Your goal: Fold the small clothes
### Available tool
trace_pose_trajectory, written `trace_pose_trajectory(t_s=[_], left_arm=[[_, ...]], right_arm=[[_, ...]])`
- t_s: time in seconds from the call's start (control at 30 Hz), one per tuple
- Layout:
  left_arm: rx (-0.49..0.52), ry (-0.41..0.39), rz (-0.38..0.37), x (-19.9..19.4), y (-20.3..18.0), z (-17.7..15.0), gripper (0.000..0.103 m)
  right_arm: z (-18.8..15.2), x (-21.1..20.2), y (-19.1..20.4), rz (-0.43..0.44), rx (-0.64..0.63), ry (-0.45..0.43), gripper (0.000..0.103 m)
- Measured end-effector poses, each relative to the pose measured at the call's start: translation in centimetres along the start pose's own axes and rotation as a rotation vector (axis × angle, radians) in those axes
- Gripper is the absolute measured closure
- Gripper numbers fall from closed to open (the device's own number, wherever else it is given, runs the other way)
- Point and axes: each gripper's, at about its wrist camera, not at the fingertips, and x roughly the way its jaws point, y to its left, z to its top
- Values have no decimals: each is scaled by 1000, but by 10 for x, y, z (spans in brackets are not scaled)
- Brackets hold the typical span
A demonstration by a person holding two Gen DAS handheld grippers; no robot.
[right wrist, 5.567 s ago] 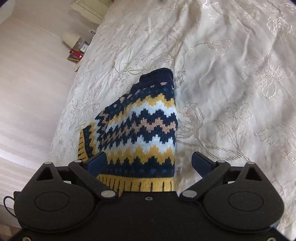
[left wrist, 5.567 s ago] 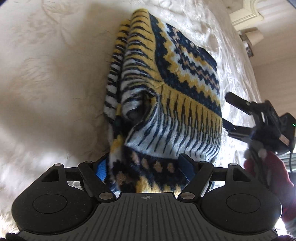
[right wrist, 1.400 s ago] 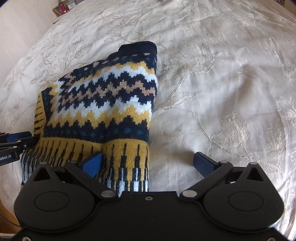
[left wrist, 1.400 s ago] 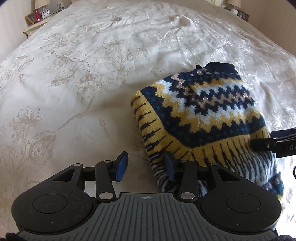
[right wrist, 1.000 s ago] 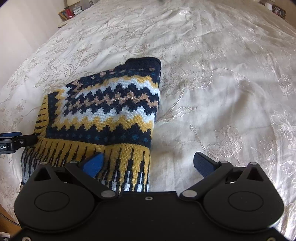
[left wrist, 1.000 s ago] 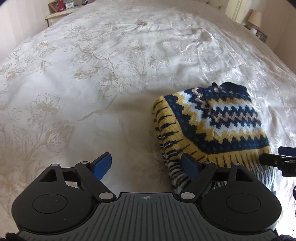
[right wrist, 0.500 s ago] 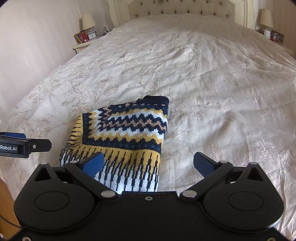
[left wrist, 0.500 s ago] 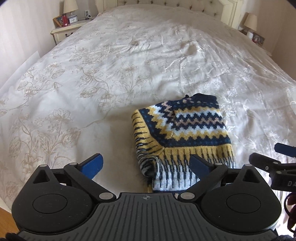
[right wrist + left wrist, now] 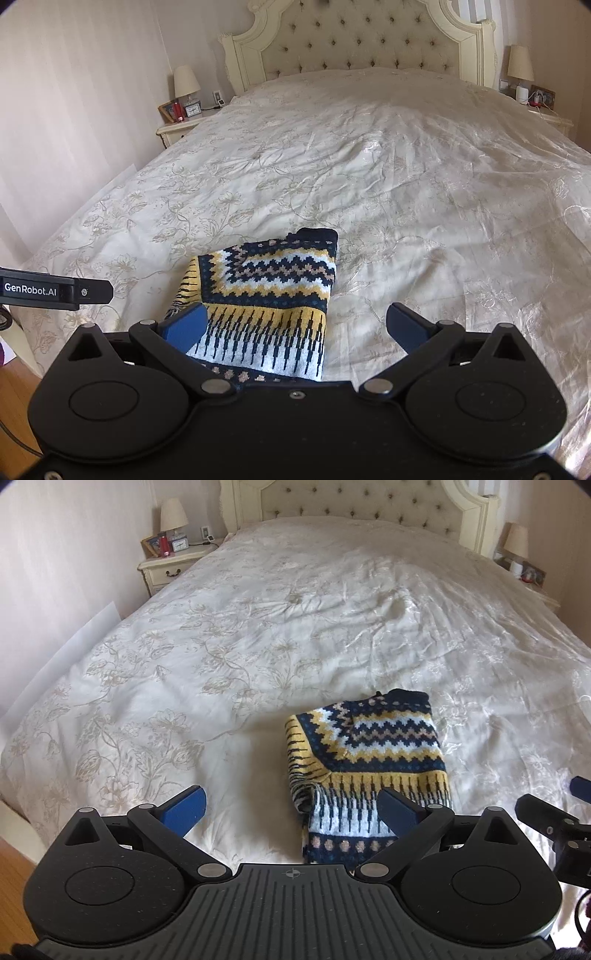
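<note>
Now the folded sweater (image 9: pixel 365 760) lies on the bed (image 9: pixel 258 635), near its foot. Both grippers hang above it, tilted downward, left gripper (image 9: pixel 291 806) and right gripper (image 9: pixel 295 325) with fingers spread wide, holding nothing.

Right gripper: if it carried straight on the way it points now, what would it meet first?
Most likely the folded sweater on the bed, though depth is hard to judge. The open right gripper holds nothing.

Cream bed (image 9: pixel 406 177) — tufted headboard (image 9: pixel 362 40)
</note>
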Motion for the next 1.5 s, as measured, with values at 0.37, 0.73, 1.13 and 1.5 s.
trace_pose_trajectory(t_s=[0.37, 0.73, 1.13, 1.5], left_arm=[[-5, 12, 21, -23, -6, -15, 3], [6, 42, 33, -34, -13, -29, 3], [2, 68, 5, -37, -12, -38, 3], [5, 90, -18, -34, -16, -40, 3]], right_arm=[[-7, -28, 7, -60, 20, 18, 1], [-14, -42, 4, -13, 51, 48, 1], [-17, -49, 8, 2, 58, 46, 1], [-18, -52, 5, -2, 79, 43, 1]])
